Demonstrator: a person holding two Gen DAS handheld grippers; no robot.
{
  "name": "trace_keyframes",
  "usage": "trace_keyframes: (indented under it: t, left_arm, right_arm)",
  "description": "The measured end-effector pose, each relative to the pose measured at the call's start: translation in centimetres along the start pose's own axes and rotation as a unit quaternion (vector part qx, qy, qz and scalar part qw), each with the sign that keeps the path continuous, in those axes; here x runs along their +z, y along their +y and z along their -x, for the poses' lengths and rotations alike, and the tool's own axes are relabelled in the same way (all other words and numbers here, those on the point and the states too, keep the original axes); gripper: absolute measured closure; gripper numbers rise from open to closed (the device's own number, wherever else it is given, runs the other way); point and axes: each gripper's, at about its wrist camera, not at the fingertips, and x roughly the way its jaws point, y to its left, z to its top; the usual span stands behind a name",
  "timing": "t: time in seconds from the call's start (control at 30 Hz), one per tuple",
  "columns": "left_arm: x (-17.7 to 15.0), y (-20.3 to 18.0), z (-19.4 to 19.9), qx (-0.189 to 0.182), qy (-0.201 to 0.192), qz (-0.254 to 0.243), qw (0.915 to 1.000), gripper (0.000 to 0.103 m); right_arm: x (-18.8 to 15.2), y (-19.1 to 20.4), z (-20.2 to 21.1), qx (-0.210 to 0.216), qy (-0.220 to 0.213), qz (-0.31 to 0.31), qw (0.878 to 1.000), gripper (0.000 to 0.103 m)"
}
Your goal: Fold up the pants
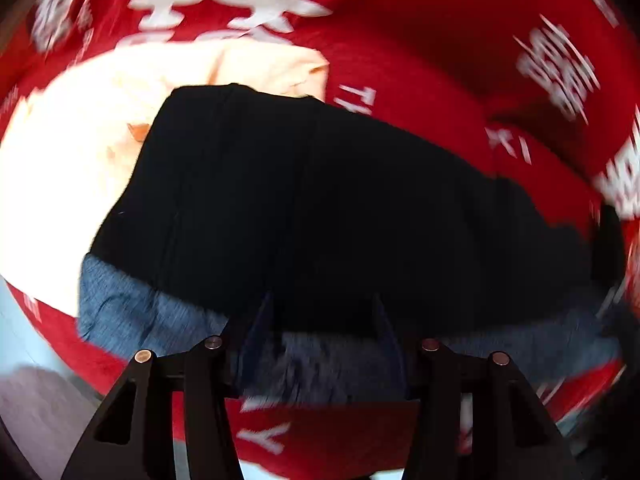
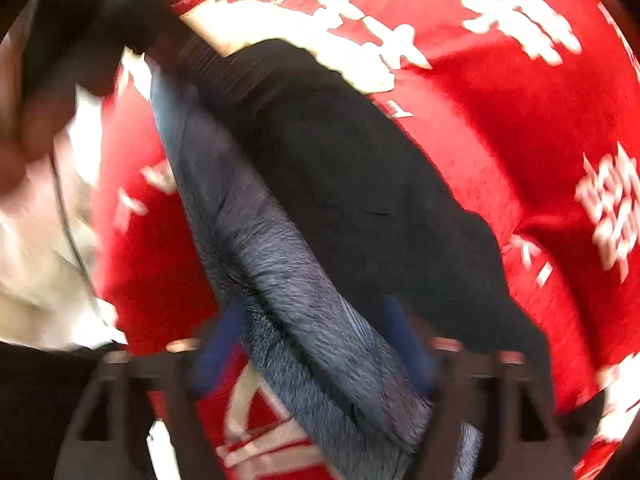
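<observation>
The pants (image 1: pixel 320 200) are dark, almost black, with a blue-grey side (image 1: pixel 132 304) showing along the near edge. They lie folded on a red cloth (image 1: pixel 420 60) printed with white characters. My left gripper (image 1: pixel 322 316) hangs over that near edge, its blue fingers (image 1: pixel 260 320) apart and not visibly pinching fabric. In the right wrist view the pants (image 2: pixel 360 200) run diagonally, with a thick blue-grey fold (image 2: pixel 304 312) passing between the fingers of my right gripper (image 2: pixel 316 332). Its jaws stand wide and it is open. Both views are motion-blurred.
A cream garment (image 1: pixel 80 140) lies on the red cloth behind and to the left of the pants. A pale floor (image 1: pixel 16 320) shows past the cloth's left edge. In the right wrist view a dark blurred shape (image 2: pixel 80 20) and pale fabric (image 2: pixel 36 260) fill the left side.
</observation>
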Motion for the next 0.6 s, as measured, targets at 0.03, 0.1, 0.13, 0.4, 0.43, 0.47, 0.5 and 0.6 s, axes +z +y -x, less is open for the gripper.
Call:
trace_keyframes:
  t: [0.03,0.1,0.13,0.4,0.43,0.47,0.5,0.6]
  left_arm:
    - [-0.4,-0.3,0.2,0.005,0.000,-0.013,0.9999,0.050]
    - [-1.0,-0.4,0.3,0.006,0.003,-0.016,0.9998,0.050]
    - [-0.9,-0.3,0.2,0.002,0.002,-0.008,1.0000,0.050]
    - [-2.0,-0.3,0.7,0.011,0.018,-0.005,0.9998,0.050]
    - [-2.2,-0.2,0.7,0.011,0.021,-0.005,0.9997,0.050]
    - [-2.2,-0.3,0.7,0.014,0.028,-0.001,0.9995,0.050]
    - [-2.1,-0.4,0.8,0.021,0.033,0.004,0.9992,0.050]
    - [-0.9,-1.2,2.8,0.024,0.007,0.015,0.9996,0.050]
  right_arm:
    - [0.4,-1.4,1.2,-0.012,-0.013,-0.021,1.000,0.021]
    - [1.4,-3.3,1.7,-0.014,-0.028,-0.051,0.998,0.021]
    - [2.0,-4.3,1.3,-0.014,-0.035,-0.069,0.997,0.021]
    - [-3.6,-7.0,-5.1,-0.086,0.089,-0.104,0.987,0.021]
    - [-5.7,-7.1,-4.0,-0.087,0.098,-0.119,0.984,0.021]
    - [-6.7,-7.4,-3.4,-0.087,0.105,-0.131,0.982,0.021]
    - [-7.4,-7.6,-2.6,-0.086,0.106,-0.139,0.981,0.021]
    - [-6.1,-7.5,-0.7,-0.086,0.096,-0.122,0.984,0.021]
